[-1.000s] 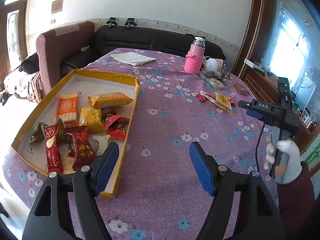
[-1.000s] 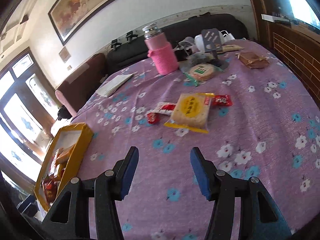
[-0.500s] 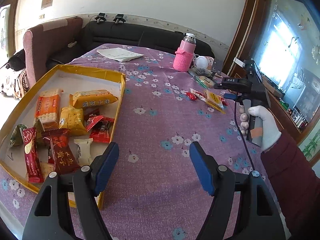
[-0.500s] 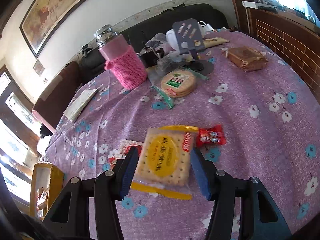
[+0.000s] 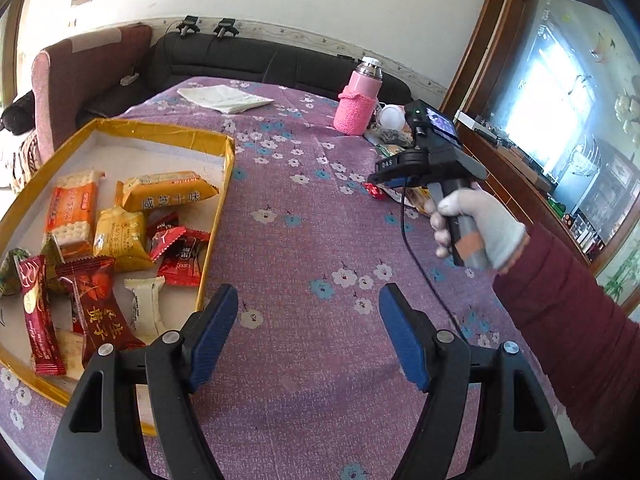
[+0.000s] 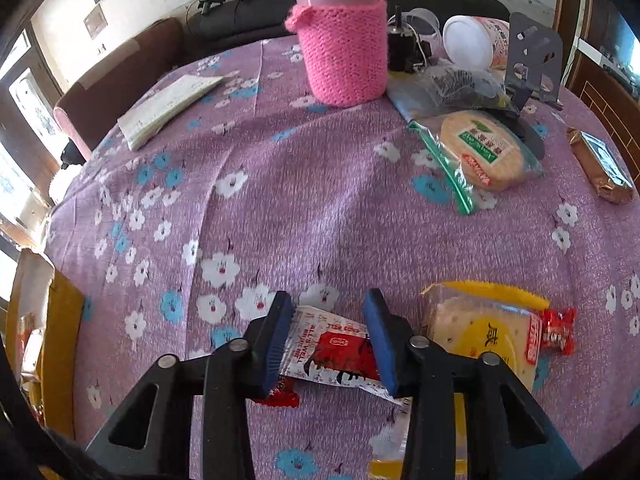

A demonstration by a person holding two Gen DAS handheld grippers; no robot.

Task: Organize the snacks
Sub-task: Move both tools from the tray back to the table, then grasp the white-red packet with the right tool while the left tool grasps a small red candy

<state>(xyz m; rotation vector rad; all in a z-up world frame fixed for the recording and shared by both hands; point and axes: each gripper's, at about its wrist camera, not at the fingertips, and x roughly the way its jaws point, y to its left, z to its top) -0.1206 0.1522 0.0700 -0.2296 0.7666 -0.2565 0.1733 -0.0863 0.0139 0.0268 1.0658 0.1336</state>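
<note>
the shallow yellow-rimmed cardboard tray (image 5: 224,184) lies on the left of the purple flowered tablecloth (image 5: 312,240), with a heap of wrapped snacks (image 5: 120,232) in it. far across the cloth the bottle in a pink knitted sleeve (image 6: 342,52) stands upright, a folded white paper (image 6: 168,108) to its left and a bagged round cracker (image 6: 480,152) to its near right. near the right gripper (image 6: 330,332), a white-and-red sachet (image 6: 332,348) lies between the fingers, with a square cracker pack (image 6: 484,328) just to its right.

bright daylight | window (image 5: 548,108) glare | fisheye-warped edges | sharp focus
</note>
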